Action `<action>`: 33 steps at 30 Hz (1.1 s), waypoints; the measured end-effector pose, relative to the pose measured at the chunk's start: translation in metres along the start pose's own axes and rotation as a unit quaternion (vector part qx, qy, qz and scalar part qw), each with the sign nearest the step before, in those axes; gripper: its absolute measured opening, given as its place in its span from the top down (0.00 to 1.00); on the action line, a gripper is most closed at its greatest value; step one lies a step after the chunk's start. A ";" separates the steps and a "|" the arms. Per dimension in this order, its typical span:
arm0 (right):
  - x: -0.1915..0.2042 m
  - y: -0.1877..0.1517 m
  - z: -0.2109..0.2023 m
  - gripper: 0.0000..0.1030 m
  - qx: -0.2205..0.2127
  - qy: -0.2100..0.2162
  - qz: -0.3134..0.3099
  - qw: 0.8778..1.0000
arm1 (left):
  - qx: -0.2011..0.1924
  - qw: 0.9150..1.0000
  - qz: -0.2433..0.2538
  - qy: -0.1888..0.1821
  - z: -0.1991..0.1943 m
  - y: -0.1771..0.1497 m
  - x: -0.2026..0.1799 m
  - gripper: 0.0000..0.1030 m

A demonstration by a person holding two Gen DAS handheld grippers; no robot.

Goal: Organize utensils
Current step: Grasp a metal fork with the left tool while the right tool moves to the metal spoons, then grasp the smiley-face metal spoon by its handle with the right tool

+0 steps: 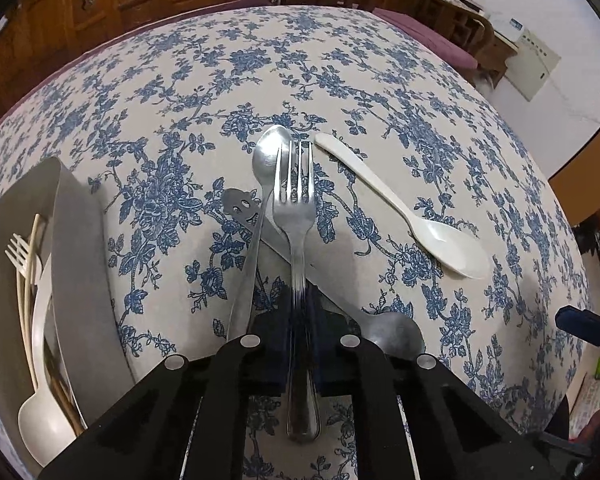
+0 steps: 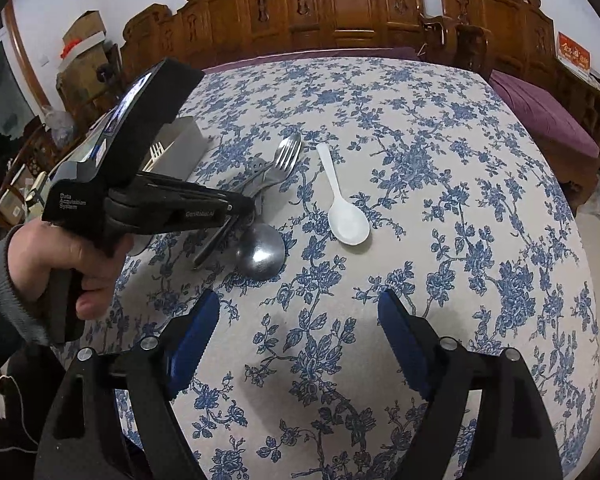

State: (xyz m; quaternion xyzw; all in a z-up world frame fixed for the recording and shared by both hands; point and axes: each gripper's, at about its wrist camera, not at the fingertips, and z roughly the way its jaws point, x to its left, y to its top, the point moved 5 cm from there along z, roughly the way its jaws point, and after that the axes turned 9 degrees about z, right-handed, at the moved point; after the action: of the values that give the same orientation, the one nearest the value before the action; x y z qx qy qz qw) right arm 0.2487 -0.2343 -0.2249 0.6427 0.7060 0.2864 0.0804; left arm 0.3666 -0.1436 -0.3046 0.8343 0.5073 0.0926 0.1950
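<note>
Left wrist view shows your left gripper (image 1: 300,344) clamped narrow on the metal fork (image 1: 296,216) at mid-handle, above the crossed metal spoons (image 1: 266,160). The fork looks stiff, thin and slick, so I judge it could pivot; keep the grip near mid-handle. The grey tray (image 1: 80,248), with pale utensils inside, sits to the left. Only the right wrist view shows your right gripper (image 2: 300,344) wide and empty, well short of the white spoon (image 2: 346,220).
</note>
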 end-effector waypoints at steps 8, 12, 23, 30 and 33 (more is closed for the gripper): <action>0.001 0.008 0.008 0.19 0.001 0.004 0.004 1.000 | -0.027 1.000 0.003 0.006 -0.028 -0.010 0.004 0.93; 0.006 0.018 0.016 0.26 0.002 0.004 -0.002 1.000 | -0.041 0.999 -0.006 0.003 -0.047 -0.014 0.013 0.93; 0.033 0.053 0.080 0.55 0.051 0.013 -0.026 0.998 | -0.066 0.998 -0.017 0.005 -0.081 -0.021 0.027 0.93; 0.048 0.065 0.119 0.65 0.086 -0.005 -0.057 0.995 | -0.079 0.997 -0.019 0.007 -0.101 -0.024 0.031 0.93; 0.053 0.068 0.124 0.66 0.093 -0.012 -0.065 0.994 | -0.084 0.996 -0.020 0.007 -0.108 -0.026 0.033 0.93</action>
State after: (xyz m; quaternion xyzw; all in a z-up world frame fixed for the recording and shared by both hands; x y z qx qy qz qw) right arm 0.3585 -0.1459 -0.2793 0.6039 0.7685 0.2060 0.0476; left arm 0.3232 -0.0791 -0.2190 0.8043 0.5154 0.1368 0.2621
